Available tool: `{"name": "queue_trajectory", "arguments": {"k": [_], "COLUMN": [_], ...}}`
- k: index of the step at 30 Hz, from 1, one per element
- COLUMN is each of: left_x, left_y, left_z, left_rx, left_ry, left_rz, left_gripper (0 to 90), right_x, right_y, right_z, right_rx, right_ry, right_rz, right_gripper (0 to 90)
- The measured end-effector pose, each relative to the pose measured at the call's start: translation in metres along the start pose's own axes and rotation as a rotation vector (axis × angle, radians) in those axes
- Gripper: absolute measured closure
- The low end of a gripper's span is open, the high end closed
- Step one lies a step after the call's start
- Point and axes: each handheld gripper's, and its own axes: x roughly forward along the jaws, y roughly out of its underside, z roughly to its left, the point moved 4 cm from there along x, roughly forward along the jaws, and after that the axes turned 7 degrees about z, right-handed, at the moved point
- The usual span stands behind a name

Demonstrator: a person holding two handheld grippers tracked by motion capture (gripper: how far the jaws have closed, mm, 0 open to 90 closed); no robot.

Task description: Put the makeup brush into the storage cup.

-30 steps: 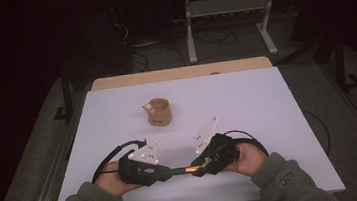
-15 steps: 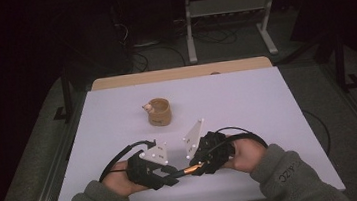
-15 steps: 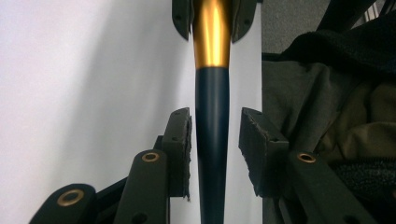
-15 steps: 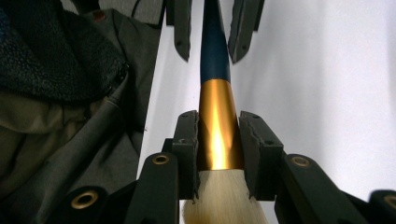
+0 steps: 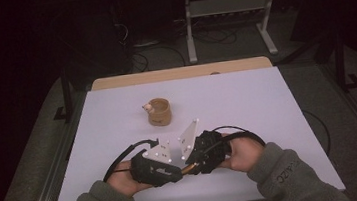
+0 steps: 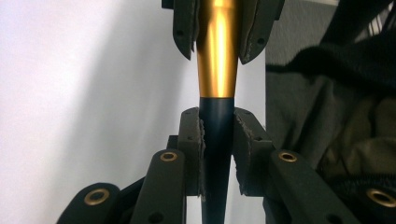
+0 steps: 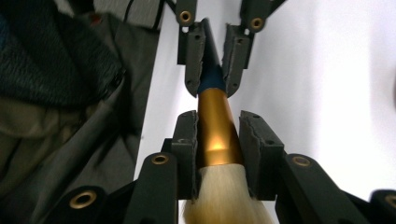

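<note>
My left hand-held gripper [image 6: 217,140] squeezes brush [image 6: 218,70] dark handle. My right hand-held gripper [image 7: 218,140] squeezes its gold part. Both near table [image 5: 246,98] front edge.

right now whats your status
Left gripper shut on brush handle. Right gripper shut on gold ferrule. Cup stands apart, nothing blocking.

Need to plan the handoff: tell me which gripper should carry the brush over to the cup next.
Right, probably. The right gripper clamps the brush on its gold collar beside the bristles, a thick and steady hold, and sits slightly nearer the cup. The left gripper pinches just the thin dark handle.
</note>
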Motion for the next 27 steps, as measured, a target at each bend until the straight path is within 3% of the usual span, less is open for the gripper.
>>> {"name": "queue_trajectory", "arguments": {"k": [1, 4, 10, 14, 20, 24, 25, 27], "left_x": [-0.001, -0.002, -0.008, -0.012, -0.011, -0.008, -0.007, -0.005], "left_y": [0.001, 0.006, 0.016, 0.016, 0.011, 0.01, 0.01, 0.01], "left_z": [0.001, 0.002, 0.007, 0.01, 0.01, 0.009, 0.009, 0.008], "left_rx": [-0.009, -0.03, -0.062, -0.085, -0.079, -0.071, -0.072, -0.057], "left_ry": [-0.003, -0.027, -0.051, -0.056, -0.07, -0.065, -0.068, -0.07], "left_rz": [-0.014, -0.032, -0.062, -0.109, -0.145, -0.133, -0.132, -0.119], "left_gripper": [74.7, 74.7, 74.7, 74.7, 74.6, 74.5, 74.5, 74.3], "right_x": [-0.001, -0.007, -0.009, -0.008, 0.001, 0.001, 0.001, 0.0], "right_y": [0.001, 0.008, 0.032, 0.039, 0.033, 0.029, 0.028, 0.028], "right_z": [-0.001, -0.005, -0.01, -0.011, -0.014, -0.017, -0.018, -0.018], "right_rx": [0.022, 0.108, 0.236, 0.33, 0.351, 0.383, 0.385, 0.386], "right_ry": [0.004, 0.026, 0.033, 0.003, -0.037, -0.079, -0.1, -0.151], "right_rz": [-0.024, -0.134, -0.276, -0.324, -0.373, -0.417, -0.428, -0.436], "right_gripper": [64.6, 48.0, 39.3, 41.4, 45.8, 60.2, 66.6, 69.4]}}
